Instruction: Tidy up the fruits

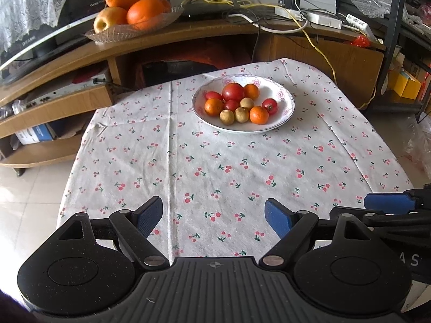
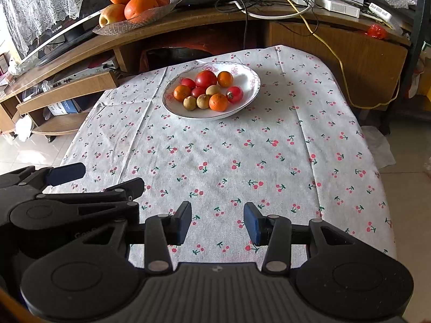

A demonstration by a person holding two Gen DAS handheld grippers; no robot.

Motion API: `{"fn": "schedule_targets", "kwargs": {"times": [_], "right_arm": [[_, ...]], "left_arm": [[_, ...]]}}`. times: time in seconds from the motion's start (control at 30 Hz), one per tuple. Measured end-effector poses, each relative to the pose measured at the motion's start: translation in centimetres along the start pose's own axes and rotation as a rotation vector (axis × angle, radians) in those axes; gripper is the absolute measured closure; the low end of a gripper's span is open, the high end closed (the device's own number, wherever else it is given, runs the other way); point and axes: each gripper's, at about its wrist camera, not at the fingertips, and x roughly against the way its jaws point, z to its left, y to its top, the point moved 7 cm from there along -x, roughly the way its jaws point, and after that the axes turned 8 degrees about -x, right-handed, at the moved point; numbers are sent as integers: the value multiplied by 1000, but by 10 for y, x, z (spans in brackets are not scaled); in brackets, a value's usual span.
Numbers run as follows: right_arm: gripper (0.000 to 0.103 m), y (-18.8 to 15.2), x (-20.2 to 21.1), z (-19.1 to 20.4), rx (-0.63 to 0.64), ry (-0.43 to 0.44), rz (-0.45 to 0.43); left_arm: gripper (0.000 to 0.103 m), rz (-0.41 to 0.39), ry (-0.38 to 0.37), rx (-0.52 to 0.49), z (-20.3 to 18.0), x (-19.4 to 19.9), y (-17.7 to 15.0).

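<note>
A white flower-rimmed plate (image 1: 285,113) (image 2: 249,79) sits at the far side of the cherry-print tablecloth (image 1: 215,161) (image 2: 229,156). It holds several small fruits: red tomatoes (image 1: 233,91) (image 2: 206,78), small oranges (image 1: 259,115) (image 2: 218,102) and brownish longans (image 1: 227,117) (image 2: 190,103). My left gripper (image 1: 214,216) hovers open over the near edge of the cloth, nothing between its fingers. My right gripper (image 2: 217,222) is open too and holds nothing, near the front edge. Each gripper shows at the side of the other's view.
A glass dish (image 1: 118,31) (image 2: 118,27) with large oranges and an apple stands on the wooden TV cabinet (image 1: 188,31) behind the table. Cables, a router and power strips (image 1: 309,16) lie on the cabinet. Tiled floor surrounds the table; a metal rack (image 1: 396,27) stands right.
</note>
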Motion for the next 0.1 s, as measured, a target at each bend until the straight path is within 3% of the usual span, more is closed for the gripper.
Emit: {"fn": "schedule_targets", "kwargs": {"times": [0.1], "right_arm": [[60, 0, 0, 0, -1, 0, 0]], "left_arm": [[16, -2, 5, -1, 0, 0, 0]]}}
